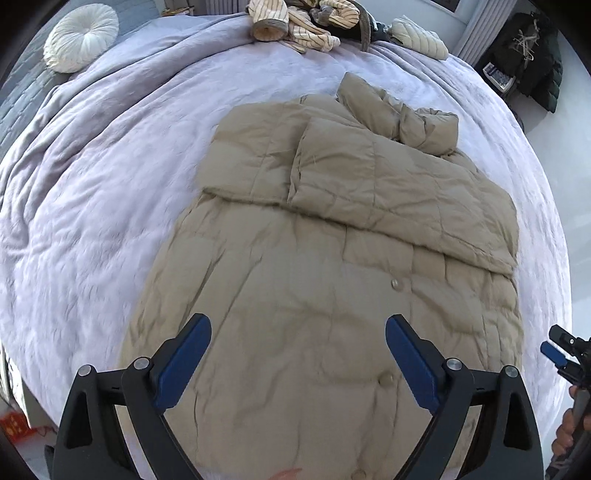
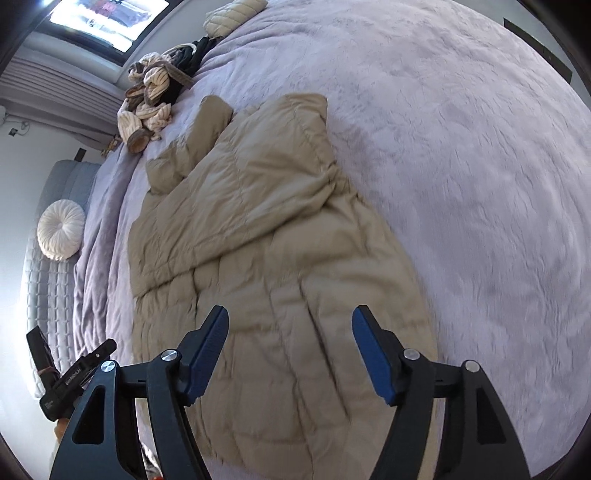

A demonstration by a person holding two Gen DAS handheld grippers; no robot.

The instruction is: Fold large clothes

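Observation:
A beige quilted puffer coat (image 1: 314,266) lies flat on the lavender bedspread (image 1: 92,184), both sleeves folded across its upper body and the hood (image 1: 402,110) at the far end. My left gripper (image 1: 298,328) is open and empty, hovering above the coat's lower part near the snap buttons (image 1: 397,284). In the right wrist view the coat (image 2: 258,229) runs away from me. My right gripper (image 2: 290,319) is open and empty above its near hem. The right gripper also shows at the left view's right edge (image 1: 565,350).
A pile of striped cream and dark clothes (image 1: 306,22) lies at the far edge of the bed. A round white cushion (image 1: 81,37) rests at the far left by a grey headboard. A folded cream quilted item (image 1: 417,37) lies near the pile. The bedspread (image 2: 461,166) spreads right.

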